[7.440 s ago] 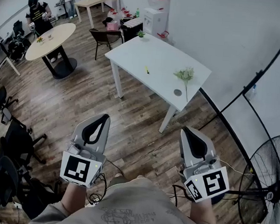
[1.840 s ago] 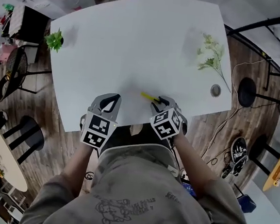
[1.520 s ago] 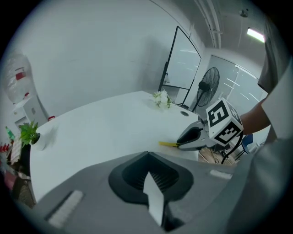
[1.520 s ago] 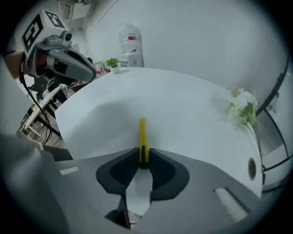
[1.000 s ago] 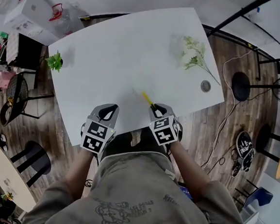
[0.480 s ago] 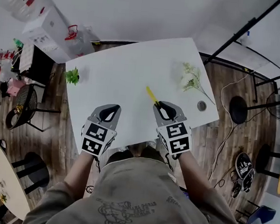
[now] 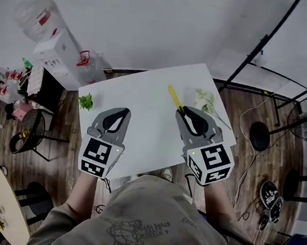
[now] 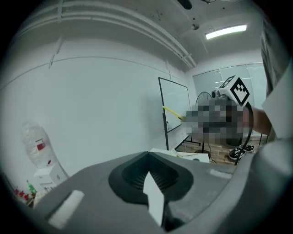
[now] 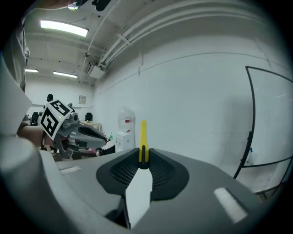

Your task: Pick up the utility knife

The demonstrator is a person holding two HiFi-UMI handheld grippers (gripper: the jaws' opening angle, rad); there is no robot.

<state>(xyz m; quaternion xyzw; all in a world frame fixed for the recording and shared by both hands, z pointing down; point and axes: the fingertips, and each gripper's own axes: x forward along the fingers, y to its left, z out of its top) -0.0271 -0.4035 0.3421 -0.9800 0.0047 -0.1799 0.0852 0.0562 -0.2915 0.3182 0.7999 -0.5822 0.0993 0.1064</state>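
The yellow utility knife [image 7: 174,98] sticks out past the tips of my right gripper [image 7: 183,111], which is shut on it and held well above the white table [image 7: 139,104]. In the right gripper view the knife [image 9: 143,137] stands upright, pinched between the closed jaws, against the white wall. My left gripper [image 7: 123,111] hovers level with the right one, to its left, shut with nothing in it. The left gripper view shows its jaws [image 8: 147,154] closed and, far right, the right gripper's marker cube [image 8: 237,90] with the knife [image 8: 172,111] pointing left.
On the table lie a small green plant [image 7: 86,101] at the left corner, a flower sprig [image 7: 206,100] at the right and a round hole behind my right gripper. A water dispenser [image 7: 58,49], a chair [image 7: 28,135] and black stand legs [image 7: 259,135] surround it.
Both grippers have risen further from the table, the right one carrying the knife upward; the table looks smaller and farther below than half a second ago.
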